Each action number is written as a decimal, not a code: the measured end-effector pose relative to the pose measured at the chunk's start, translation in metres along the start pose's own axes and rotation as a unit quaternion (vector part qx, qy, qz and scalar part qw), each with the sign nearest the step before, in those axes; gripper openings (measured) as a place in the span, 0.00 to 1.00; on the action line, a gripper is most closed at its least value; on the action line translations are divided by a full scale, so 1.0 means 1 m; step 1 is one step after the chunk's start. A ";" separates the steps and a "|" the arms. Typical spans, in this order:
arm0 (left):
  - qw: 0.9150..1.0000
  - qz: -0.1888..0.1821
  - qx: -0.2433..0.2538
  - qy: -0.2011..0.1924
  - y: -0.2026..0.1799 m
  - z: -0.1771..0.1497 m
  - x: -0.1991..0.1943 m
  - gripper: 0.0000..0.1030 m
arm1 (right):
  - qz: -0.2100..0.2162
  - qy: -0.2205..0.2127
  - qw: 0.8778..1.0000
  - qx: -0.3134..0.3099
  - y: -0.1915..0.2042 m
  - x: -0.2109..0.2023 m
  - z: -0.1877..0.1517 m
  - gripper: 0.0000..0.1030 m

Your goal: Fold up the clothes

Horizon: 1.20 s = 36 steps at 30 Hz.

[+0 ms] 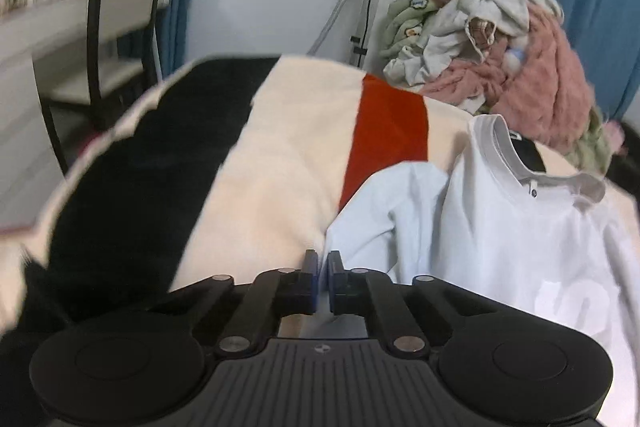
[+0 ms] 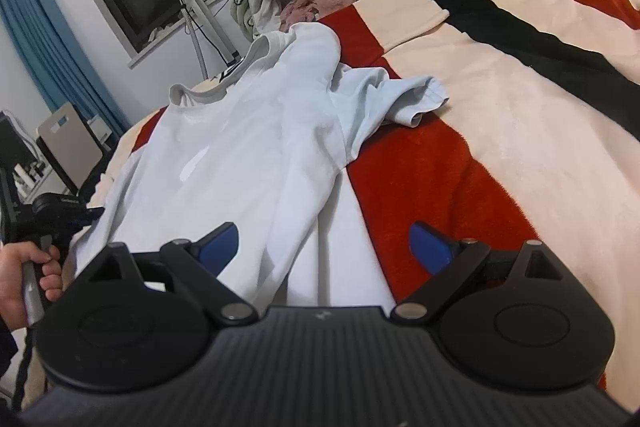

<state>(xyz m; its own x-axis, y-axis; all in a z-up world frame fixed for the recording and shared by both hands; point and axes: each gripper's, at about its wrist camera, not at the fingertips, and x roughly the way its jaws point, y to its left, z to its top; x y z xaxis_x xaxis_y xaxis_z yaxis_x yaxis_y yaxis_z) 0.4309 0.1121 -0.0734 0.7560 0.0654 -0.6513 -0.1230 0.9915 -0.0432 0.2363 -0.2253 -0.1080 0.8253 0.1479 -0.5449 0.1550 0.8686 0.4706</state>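
Nearest the right wrist camera, the right gripper (image 2: 324, 247) hangs with its 2 blue-padded fingers (image 2: 426, 247) spread wide over the lower part of a white T-shirt (image 2: 240, 147). This shirt lies flat on a striped blanket (image 2: 520, 147), 1 sleeve (image 2: 404, 95) crumpled outward. At the shirt's left edge the left gripper (image 1: 323, 273) is nearly closed; whether it pinches cloth I cannot tell. Beyond the collar (image 1: 504, 135) sits a pile of clothes (image 1: 500, 43).
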 end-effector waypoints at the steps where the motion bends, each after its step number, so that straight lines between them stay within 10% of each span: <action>1: 0.999 0.016 0.029 -0.010 -0.015 0.000 -0.006 0.03 | 0.001 -0.001 1.000 0.004 -0.001 -0.001 0.001 0.91; 6: 0.976 0.030 0.203 -0.073 -0.115 -0.023 -0.029 0.00 | -0.008 -0.014 1.000 0.019 -0.007 -0.007 0.005 0.91; 10: 0.957 -0.044 0.283 -0.053 -0.182 -0.059 -0.028 0.01 | -0.018 -0.023 0.999 0.029 -0.014 -0.010 0.008 0.91; 14: 0.955 -0.112 0.270 -0.042 -0.189 -0.078 -0.038 0.03 | -0.012 -0.021 0.999 0.041 -0.019 -0.011 0.009 0.91; 19: 0.960 -0.190 0.200 -0.044 -0.159 -0.084 -0.065 0.40 | -0.001 -0.024 0.998 0.051 -0.021 -0.016 0.011 0.91; 26: 0.978 -0.166 0.090 -0.092 -0.079 -0.063 -0.088 0.55 | 0.008 -0.026 0.998 0.053 -0.018 -0.021 0.011 0.91; 32: 0.980 -0.192 -0.007 -0.048 -0.037 -0.049 -0.058 0.52 | 0.002 -0.024 0.998 0.056 -0.021 -0.019 0.011 0.91; 35: 0.979 -0.202 0.012 -0.025 -0.040 -0.050 -0.043 0.02 | -0.002 -0.026 0.999 0.045 -0.021 -0.018 0.010 0.91; 36: 0.979 -0.200 0.012 -0.026 -0.037 -0.047 -0.042 0.03 | -0.003 -0.023 0.999 0.044 -0.021 -0.017 0.009 0.91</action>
<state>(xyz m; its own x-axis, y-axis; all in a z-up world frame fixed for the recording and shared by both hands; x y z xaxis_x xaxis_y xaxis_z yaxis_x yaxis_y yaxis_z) 0.3732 0.0669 -0.0802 0.7721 -0.3232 -0.5472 0.2035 0.9414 -0.2689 0.2237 -0.2505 -0.1020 0.8484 0.1181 -0.5161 0.2061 0.8242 0.5275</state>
